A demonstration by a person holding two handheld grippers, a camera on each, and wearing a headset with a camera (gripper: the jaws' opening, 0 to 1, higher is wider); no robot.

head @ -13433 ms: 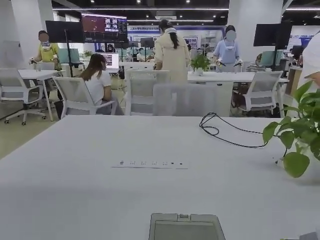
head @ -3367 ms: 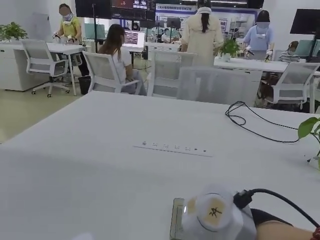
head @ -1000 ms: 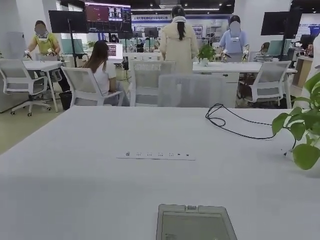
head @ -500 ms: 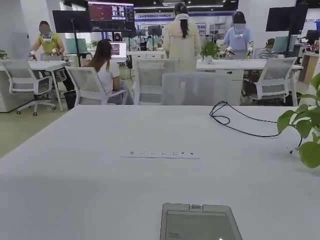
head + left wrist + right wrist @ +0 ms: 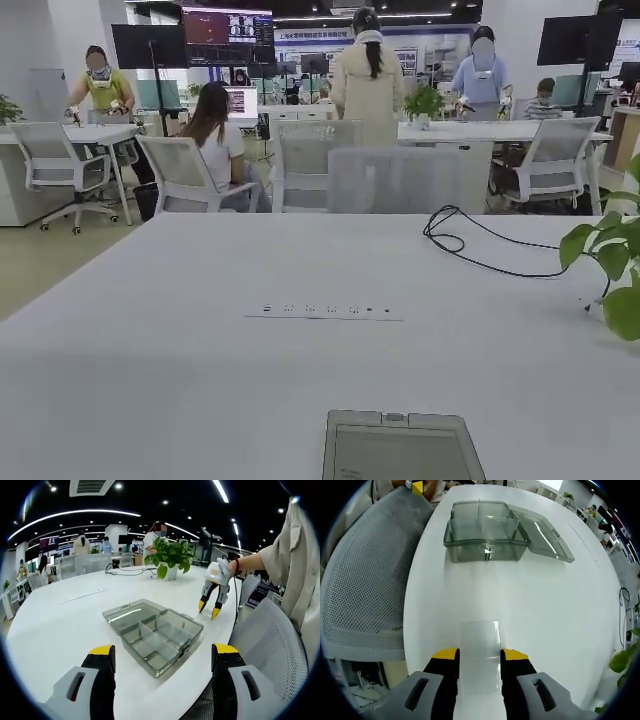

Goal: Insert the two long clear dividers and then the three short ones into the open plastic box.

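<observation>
The open clear plastic box (image 5: 167,661) sits near the table's edge with its lid (image 5: 127,614) folded flat beside it; clear walls divide its inside. My left gripper (image 5: 164,650) is open, a short way back from the box. My right gripper (image 5: 479,654) is shut on a clear divider (image 5: 479,636) that sticks out forward between its jaws, over the table edge. From that side the box (image 5: 485,550) lies further ahead. In the left gripper view a hand holds the right gripper (image 5: 208,609) in the air to the right of the box. The lid (image 5: 400,450) lies at the bottom of the head view.
A grey mesh chair back (image 5: 370,580) stands against the table edge beside the right gripper. A potted plant (image 5: 170,557) and a black cable (image 5: 480,245) are on the far part of the table. A row of sockets (image 5: 325,311) is set into its middle. People work at desks behind.
The head view has drifted a little, so the lid sits slightly lower and further right. The gripper that hung over the lid 3.4 s ago has moved away from it.
</observation>
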